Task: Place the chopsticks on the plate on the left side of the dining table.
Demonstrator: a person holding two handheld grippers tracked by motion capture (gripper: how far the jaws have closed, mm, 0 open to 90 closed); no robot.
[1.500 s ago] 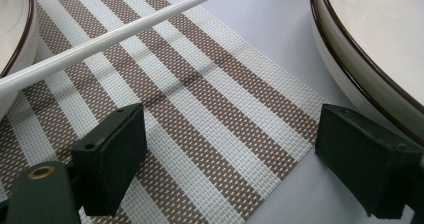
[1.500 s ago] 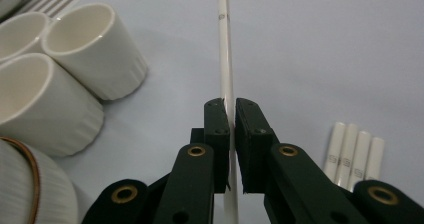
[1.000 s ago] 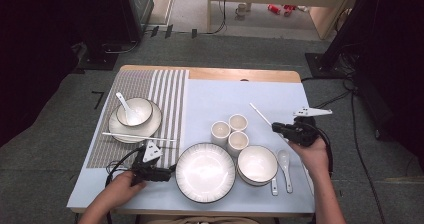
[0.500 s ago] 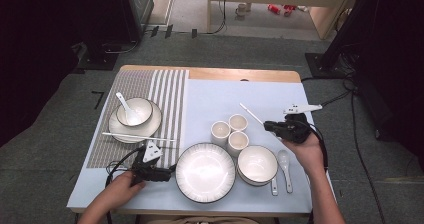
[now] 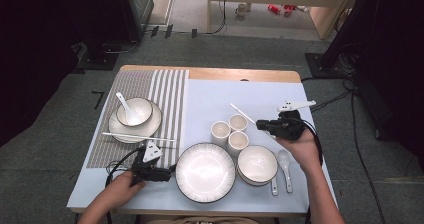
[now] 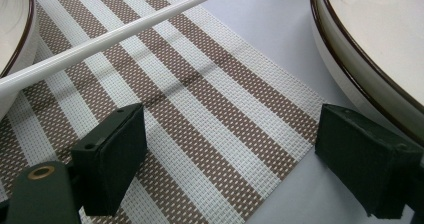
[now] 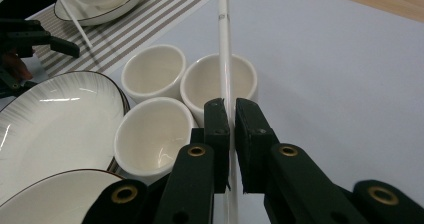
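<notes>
My right gripper (image 5: 261, 126) hovers just right of three white cups (image 5: 238, 123) and is shut on a white chopstick (image 5: 243, 114), which slants up and to the left over the blue mat. In the right gripper view the chopstick (image 7: 223, 49) runs straight out from between the pressed jaws of my right gripper (image 7: 230, 111), above the cups (image 7: 152, 71). My left gripper (image 5: 170, 170) rests at the front left, open, pointing at the large plate (image 5: 205, 172). Its view shows my left gripper (image 6: 232, 149) with bare striped mat (image 6: 200, 114) between the jaws and a second chopstick (image 6: 110, 36) beyond.
A plate with a bowl and spoon (image 5: 134, 115) sits on the striped mat, the second chopstick (image 5: 137, 136) lying across its front rim. A white bowl (image 5: 257, 164) and two spoons (image 5: 286, 166) lie in front of the right hand. Bare blue mat (image 5: 225, 94) stretches behind the cups.
My right gripper has carried the chopstick leftward and slightly up, closer to the cups. The left gripper has stayed where it was.
</notes>
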